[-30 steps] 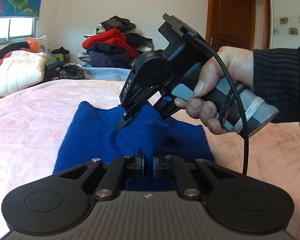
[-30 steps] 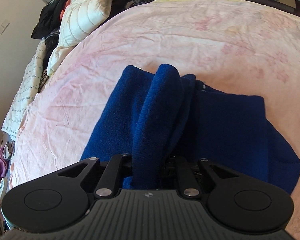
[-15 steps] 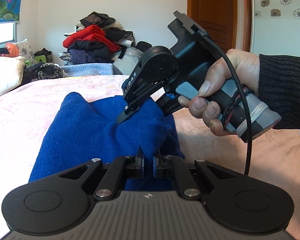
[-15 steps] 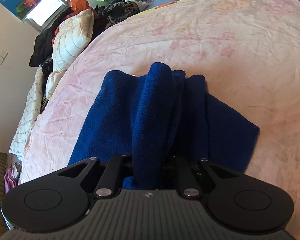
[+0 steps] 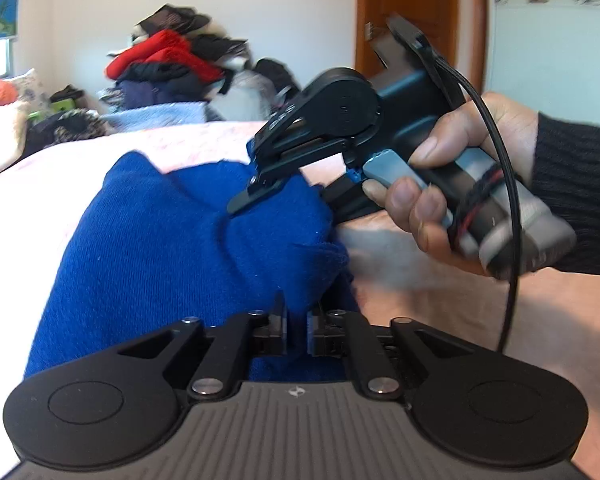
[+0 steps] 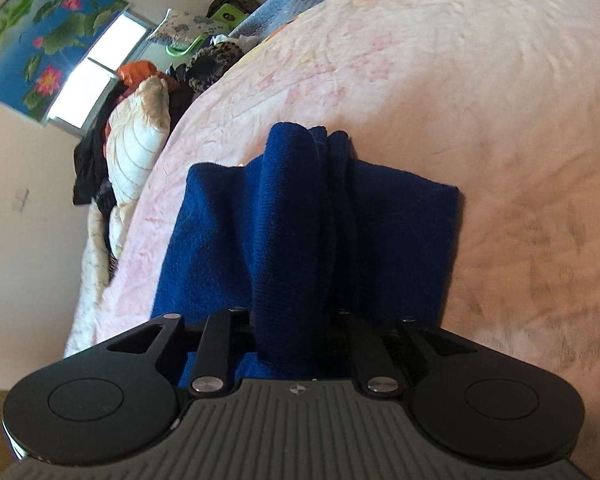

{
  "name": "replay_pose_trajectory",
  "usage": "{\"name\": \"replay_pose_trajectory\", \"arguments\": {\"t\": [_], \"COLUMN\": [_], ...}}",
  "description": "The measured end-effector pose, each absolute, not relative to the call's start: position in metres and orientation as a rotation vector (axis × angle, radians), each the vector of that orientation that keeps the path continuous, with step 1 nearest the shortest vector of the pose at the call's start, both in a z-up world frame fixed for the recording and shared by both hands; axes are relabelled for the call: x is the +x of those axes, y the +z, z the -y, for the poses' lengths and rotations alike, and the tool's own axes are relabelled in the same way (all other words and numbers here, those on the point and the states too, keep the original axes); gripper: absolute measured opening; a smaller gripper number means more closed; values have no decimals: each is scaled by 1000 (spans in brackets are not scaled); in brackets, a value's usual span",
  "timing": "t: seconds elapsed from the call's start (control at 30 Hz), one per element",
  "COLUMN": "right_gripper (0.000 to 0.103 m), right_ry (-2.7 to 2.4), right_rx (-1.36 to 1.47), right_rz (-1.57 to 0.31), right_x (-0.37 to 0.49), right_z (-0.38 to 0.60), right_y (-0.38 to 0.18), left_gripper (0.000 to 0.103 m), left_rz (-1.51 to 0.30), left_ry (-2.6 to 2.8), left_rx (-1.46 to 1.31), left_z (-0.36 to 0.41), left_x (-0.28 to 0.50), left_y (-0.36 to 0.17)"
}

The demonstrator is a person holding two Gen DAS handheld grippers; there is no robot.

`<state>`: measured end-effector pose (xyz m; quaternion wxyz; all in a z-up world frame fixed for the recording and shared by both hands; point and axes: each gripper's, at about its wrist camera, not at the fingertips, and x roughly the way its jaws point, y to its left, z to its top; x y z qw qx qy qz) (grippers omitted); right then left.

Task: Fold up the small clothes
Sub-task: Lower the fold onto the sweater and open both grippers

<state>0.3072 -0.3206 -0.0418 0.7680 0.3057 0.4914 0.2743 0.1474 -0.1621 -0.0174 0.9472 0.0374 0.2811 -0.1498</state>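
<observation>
Two grippers hold the blue garment above the pink bed: left gripper jaws pinch a fold while easing open, right gripper jaws are opening around bunched cloth. We judge uneven release could let the fold slump crooked.

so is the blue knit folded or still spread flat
Folded: the blue knit lies doubled on the pink bed cover, a bunched ridge rising toward the right gripper.

Two gripper-mounted fisheye cameras are looking down along their jaws, close over a bed.
The left wrist view is facing across the pink bedspread toward the door; the right wrist view is tilting toward the window. Both are sharing the blue knit garment up close.
</observation>
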Motion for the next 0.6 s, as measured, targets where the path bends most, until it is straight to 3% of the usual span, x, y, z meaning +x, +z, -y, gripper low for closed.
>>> {"name": "replay_pose_trajectory", "arguments": {"t": [0.07, 0.13, 0.17, 0.33, 0.4, 0.43, 0.6], "right_gripper": [47, 53, 53, 53, 34, 11, 9], "right_ry": [561, 530, 517, 462, 434, 423, 369], "right_rx": [771, 811, 808, 676, 613, 590, 571], "right_rz": [-1023, -922, -886, -939, -944, -938, -902], "right_x": [305, 301, 303, 334, 340, 341, 330], "right_z": [339, 353, 358, 340, 326, 322, 330], "right_y": [-36, -23, -17, -12, -16, -17, -26], "left_gripper": [27, 75, 79, 79, 79, 79, 79], "left_rz": [-545, -522, -504, -416, -428, -445, -620], "left_ry": [-354, -400, -421, -355, -300, -274, -259], "left_rx": [81, 51, 26, 12, 15, 17, -27], "left_z": [146, 124, 113, 86, 84, 83, 72], "left_x": [139, 130, 124, 128, 144, 152, 186], "left_y": [-11, -3, 2, 28, 25, 22, -10]}}
